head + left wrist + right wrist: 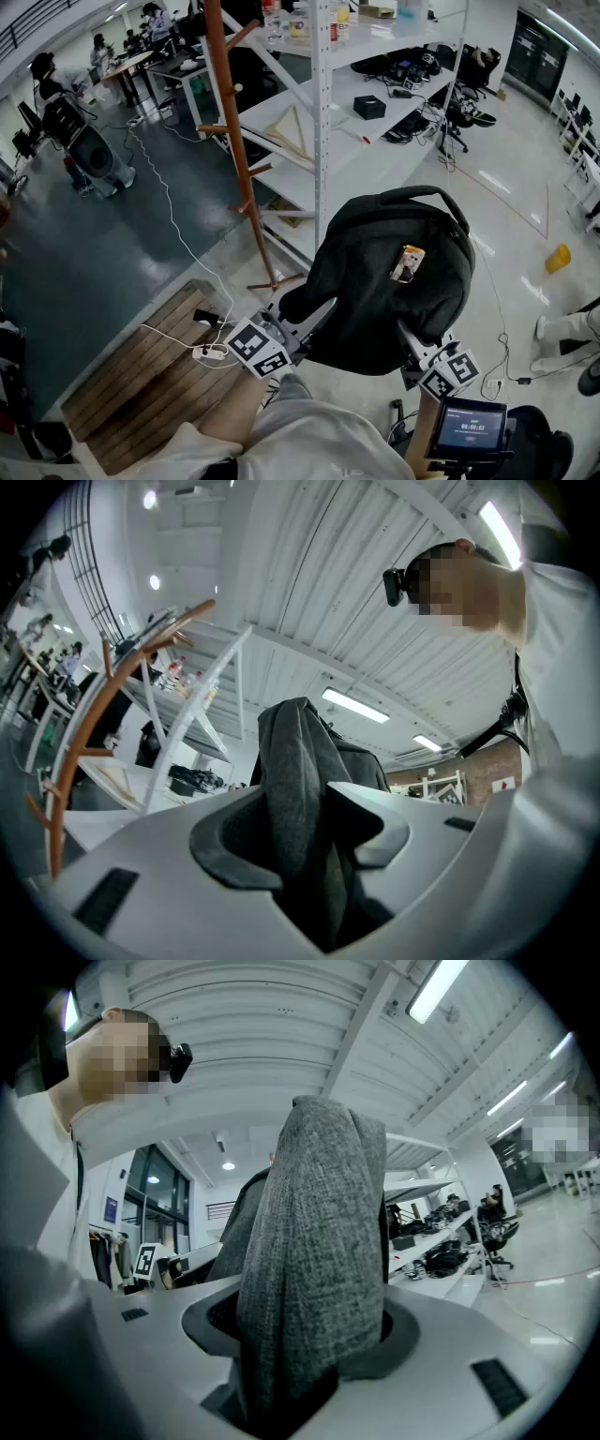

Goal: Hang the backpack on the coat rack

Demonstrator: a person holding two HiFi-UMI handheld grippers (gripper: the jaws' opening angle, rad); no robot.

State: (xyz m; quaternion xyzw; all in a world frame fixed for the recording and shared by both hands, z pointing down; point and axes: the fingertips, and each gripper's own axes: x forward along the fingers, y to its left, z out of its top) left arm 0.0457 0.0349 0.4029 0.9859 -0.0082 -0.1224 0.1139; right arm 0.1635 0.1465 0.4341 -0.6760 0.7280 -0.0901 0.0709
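Note:
A dark grey backpack (394,281) with a small tag on its front hangs in the air in front of me, held from below on both sides. My left gripper (314,319) is shut on a fold of its fabric at the lower left. My right gripper (412,342) is shut on the lower right. In the left gripper view the grey fabric (295,789) is pinched between the pads of the left gripper (300,841). The right gripper view shows a thick fold (314,1260) clamped in the right gripper (305,1335). The brown wooden coat rack (236,141) with short pegs stands up and to the left; its curved pole (89,724) also appears in the left gripper view.
White metal shelving (323,112) stands right behind the coat rack. A wooden pallet (141,384) lies at the lower left, with a power strip (208,353) and white cable beside it. A small screen (466,427) sits at the lower right. A yellow object (558,258) lies on the floor.

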